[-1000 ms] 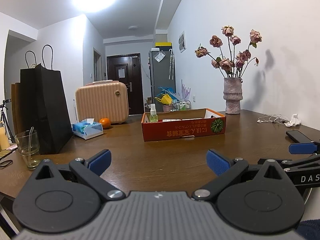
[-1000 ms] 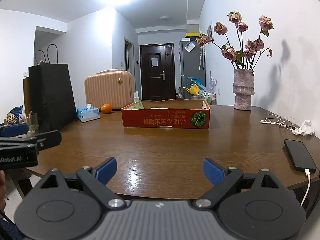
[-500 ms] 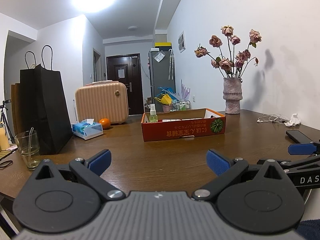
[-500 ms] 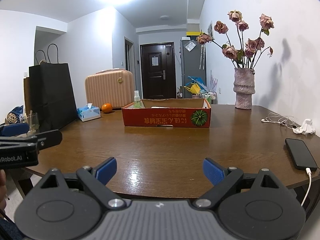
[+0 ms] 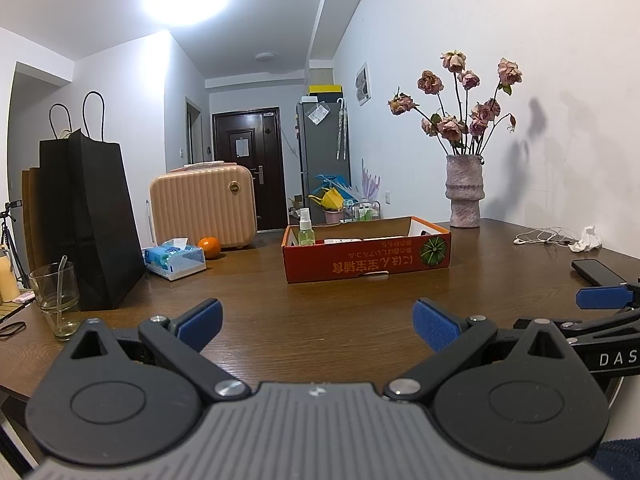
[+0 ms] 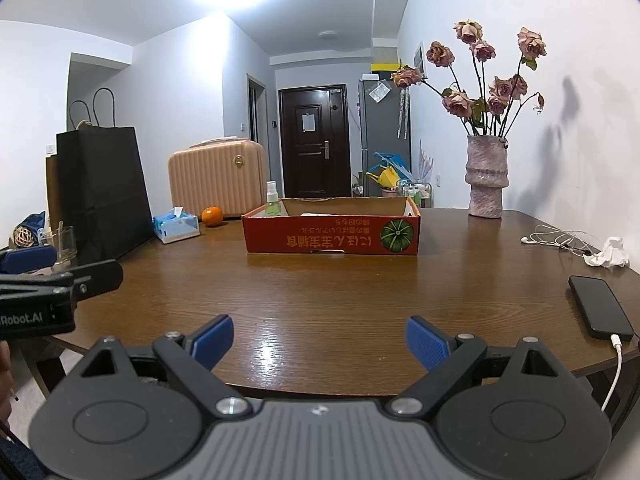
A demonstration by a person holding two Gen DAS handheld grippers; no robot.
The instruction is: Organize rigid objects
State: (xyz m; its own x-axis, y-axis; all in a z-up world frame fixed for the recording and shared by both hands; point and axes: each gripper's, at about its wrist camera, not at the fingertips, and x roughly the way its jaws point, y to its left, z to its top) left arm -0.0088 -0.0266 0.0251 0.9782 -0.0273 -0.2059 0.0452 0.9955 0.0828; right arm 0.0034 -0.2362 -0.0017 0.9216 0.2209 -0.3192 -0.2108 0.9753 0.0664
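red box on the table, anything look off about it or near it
The red box sits with its printed text upside down from this side. Past it, the roses in the vase look dried and drooping, and a crumpled tissue lies beside tangled earphones.

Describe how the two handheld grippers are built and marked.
Both match: the left gripper and right gripper have matte black linkage arms with silver pivot pins, blue ribbed fingertip pads, and a ribbed grey body. White side lettering reads "DAS" and "Robot.AI".

A vase of dried roses [image 6: 485,178] stands at the table's [image 6: 320,292] far right corner; a phone [image 6: 600,306] charges by its right edge
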